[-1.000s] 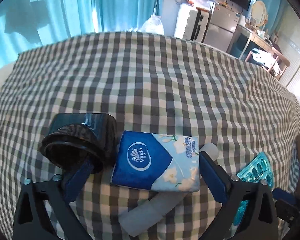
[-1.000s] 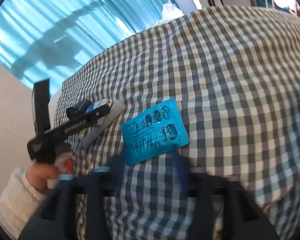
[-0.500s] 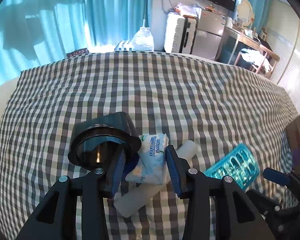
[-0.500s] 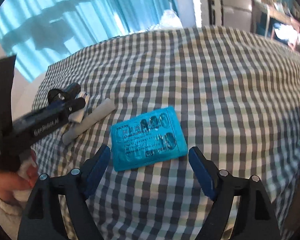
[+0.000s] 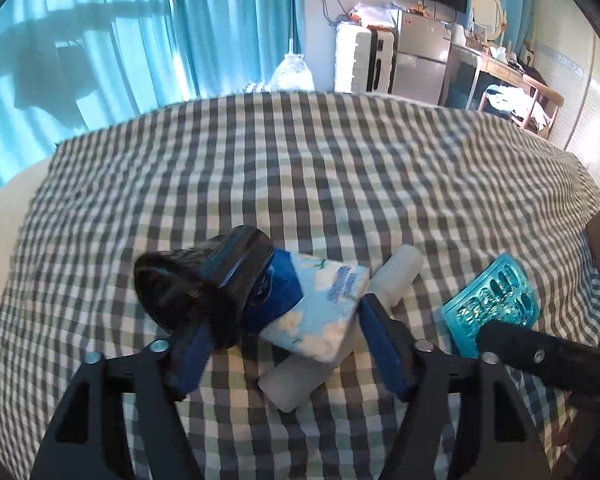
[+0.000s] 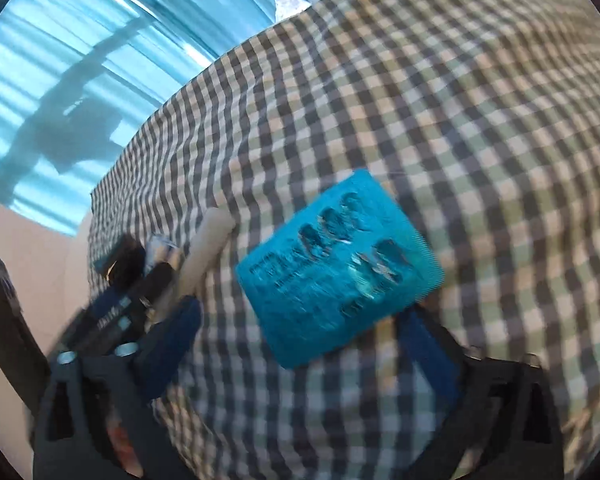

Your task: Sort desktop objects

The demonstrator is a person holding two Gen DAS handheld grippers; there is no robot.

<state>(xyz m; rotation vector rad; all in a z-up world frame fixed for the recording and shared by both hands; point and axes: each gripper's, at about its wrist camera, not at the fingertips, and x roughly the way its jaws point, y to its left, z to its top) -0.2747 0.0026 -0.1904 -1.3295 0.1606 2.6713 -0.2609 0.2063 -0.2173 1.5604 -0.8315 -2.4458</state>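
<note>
In the left wrist view a black cup [image 5: 204,280] lies on its side on the checked cloth. A blue tissue pack [image 5: 312,308] leans against it, on top of a white tube [image 5: 400,272]. My left gripper [image 5: 288,352] straddles the pack and the cup's rim; its jaws are opening and the pads are not pressing. A teal blister pack [image 5: 496,300] lies to the right. In the blurred right wrist view, the blister pack [image 6: 340,268] sits just ahead of my right gripper [image 6: 300,344]. That gripper's jaws are opening wide and nothing is gripped. The left gripper [image 6: 132,296] shows at the left.
The checked tablecloth [image 5: 300,160] stretches far ahead of both grippers. Its left edge [image 6: 96,200] drops off beside a pale wall. Blue curtains [image 5: 140,40], a white appliance [image 5: 360,60] and a fridge [image 5: 420,60] stand beyond the table's far side.
Half a second ago the left jaws squeezed the tissue pack; they have now spread and the pack has widened again. The right jaws spread wider, rolled and came closer to the blister pack.
</note>
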